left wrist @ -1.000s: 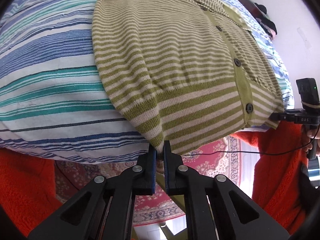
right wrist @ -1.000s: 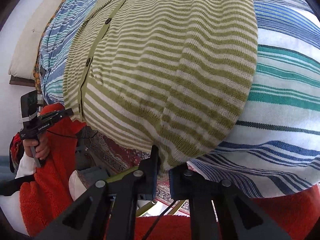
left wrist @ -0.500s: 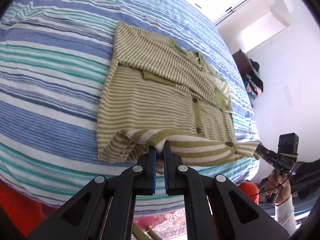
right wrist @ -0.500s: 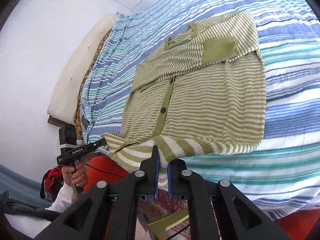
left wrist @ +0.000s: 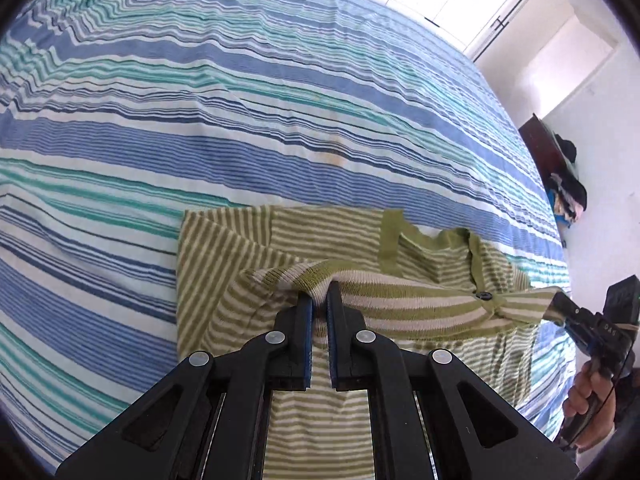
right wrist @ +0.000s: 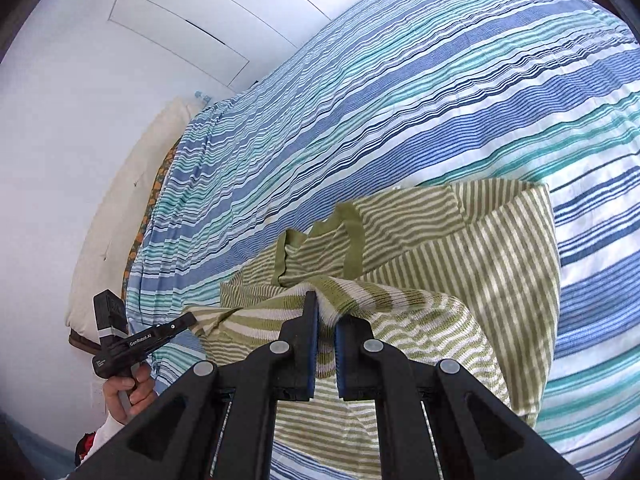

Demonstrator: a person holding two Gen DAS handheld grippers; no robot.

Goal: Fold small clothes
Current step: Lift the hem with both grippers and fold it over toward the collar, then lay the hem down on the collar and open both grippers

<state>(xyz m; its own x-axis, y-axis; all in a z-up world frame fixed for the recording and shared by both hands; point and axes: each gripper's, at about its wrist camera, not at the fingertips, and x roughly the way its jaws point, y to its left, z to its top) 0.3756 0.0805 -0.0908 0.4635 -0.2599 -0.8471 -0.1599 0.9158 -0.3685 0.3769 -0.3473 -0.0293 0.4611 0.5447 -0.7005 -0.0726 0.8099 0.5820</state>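
A small green-and-cream striped cardigan (left wrist: 224,248) lies on the striped bed, also in the right wrist view (right wrist: 508,248). My left gripper (left wrist: 319,300) is shut on one corner of its ribbed bottom hem (left wrist: 400,300). My right gripper (right wrist: 326,312) is shut on the other hem corner (right wrist: 372,300). Both hold the hem stretched above the garment, over its upper part near the neckline (left wrist: 440,238). Each gripper shows in the other's view: the right one (left wrist: 560,306) and the left one (right wrist: 188,322). Folded sleeves lie across the chest.
The bed sheet (left wrist: 240,100) with blue, teal and white stripes spreads far beyond the cardigan. A cream pillow (right wrist: 120,208) lies at the bed's far left edge. Dark furniture with piled clothes (left wrist: 564,184) stands by the white wall at right.
Both grippers lifted the bottom hem from the bed's near edge and carried it forward over the cardigan, toward the neckline. The lower half now doubles over the upper half.
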